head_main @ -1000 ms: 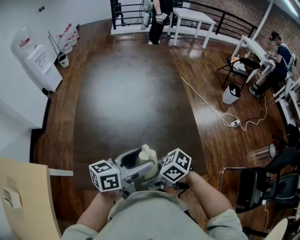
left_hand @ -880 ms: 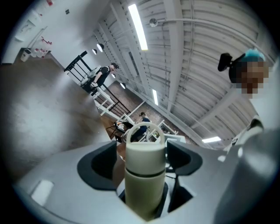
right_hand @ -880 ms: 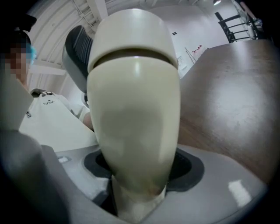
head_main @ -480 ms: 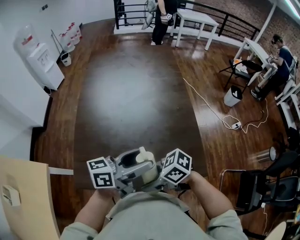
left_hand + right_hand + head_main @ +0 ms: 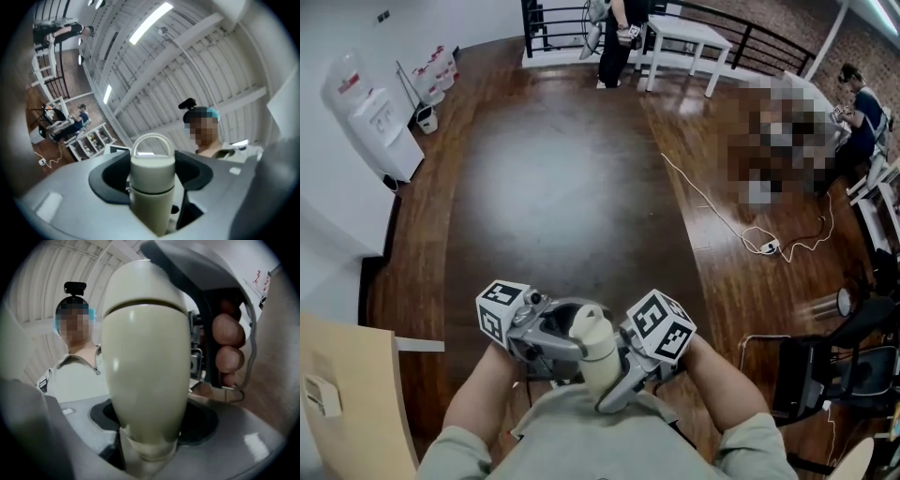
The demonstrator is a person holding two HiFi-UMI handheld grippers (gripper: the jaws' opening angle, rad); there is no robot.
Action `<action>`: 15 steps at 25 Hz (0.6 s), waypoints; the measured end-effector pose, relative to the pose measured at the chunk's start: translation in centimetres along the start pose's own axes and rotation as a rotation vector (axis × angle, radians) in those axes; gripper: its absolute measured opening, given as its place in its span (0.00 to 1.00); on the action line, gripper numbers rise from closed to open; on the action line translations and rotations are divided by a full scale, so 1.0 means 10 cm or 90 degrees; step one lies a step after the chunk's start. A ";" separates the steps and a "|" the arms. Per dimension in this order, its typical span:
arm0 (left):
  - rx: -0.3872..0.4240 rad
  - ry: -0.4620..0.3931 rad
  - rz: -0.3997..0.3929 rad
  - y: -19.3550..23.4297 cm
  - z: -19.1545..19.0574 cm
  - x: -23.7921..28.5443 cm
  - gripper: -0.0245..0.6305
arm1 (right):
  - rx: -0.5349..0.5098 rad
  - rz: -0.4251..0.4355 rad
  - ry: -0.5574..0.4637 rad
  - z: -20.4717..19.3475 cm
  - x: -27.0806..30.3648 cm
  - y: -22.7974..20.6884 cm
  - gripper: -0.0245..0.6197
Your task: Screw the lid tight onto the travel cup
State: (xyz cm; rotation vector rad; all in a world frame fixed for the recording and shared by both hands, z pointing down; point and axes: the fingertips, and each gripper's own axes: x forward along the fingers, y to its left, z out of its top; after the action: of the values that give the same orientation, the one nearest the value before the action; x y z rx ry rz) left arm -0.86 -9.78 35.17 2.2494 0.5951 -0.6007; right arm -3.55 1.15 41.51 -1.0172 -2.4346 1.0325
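The cream travel cup (image 5: 598, 354) is held in the air close to my chest, tilted, with its looped lid (image 5: 151, 161) on top. My left gripper (image 5: 151, 174) has just been closing, and its dark pads (image 5: 110, 180) now press both sides of the lid. My right gripper (image 5: 150, 430) is shut on the cup's body (image 5: 145, 366) near its base. In the head view the left gripper (image 5: 567, 330) and right gripper (image 5: 617, 380) meet at the cup, marker cubes outward. A hand (image 5: 228, 350) on the left gripper shows in the right gripper view.
Dark wooden floor (image 5: 572, 187) stretches ahead. A water dispenser (image 5: 380, 122) stands at the left wall. Far off are a white table (image 5: 689, 37) and a standing person (image 5: 614, 37). A cable with a power strip (image 5: 769, 246) lies at the right, near a black chair (image 5: 825, 375).
Both grippers have risen towards the head camera with the cup. The cup has tipped and now shows at full length. The left jaws have drawn in round the lid.
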 end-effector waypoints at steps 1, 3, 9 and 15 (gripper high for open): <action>-0.006 -0.002 -0.035 -0.04 0.00 0.02 0.50 | -0.004 0.020 -0.004 0.01 0.02 0.05 0.51; -0.017 -0.007 -0.090 -0.11 0.00 0.04 0.50 | -0.012 0.046 -0.012 0.04 0.07 0.12 0.51; -0.025 -0.002 -0.118 -0.11 -0.01 0.06 0.50 | -0.017 0.042 -0.016 0.04 0.08 0.11 0.51; 0.046 -0.054 0.046 0.16 0.18 -0.08 0.50 | -0.011 -0.040 -0.038 0.02 -0.11 -0.04 0.51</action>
State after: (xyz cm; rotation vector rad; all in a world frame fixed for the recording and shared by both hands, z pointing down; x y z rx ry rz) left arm -1.02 -12.30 35.29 2.2898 0.4549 -0.6885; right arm -3.10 0.09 41.60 -0.9213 -2.5107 1.0368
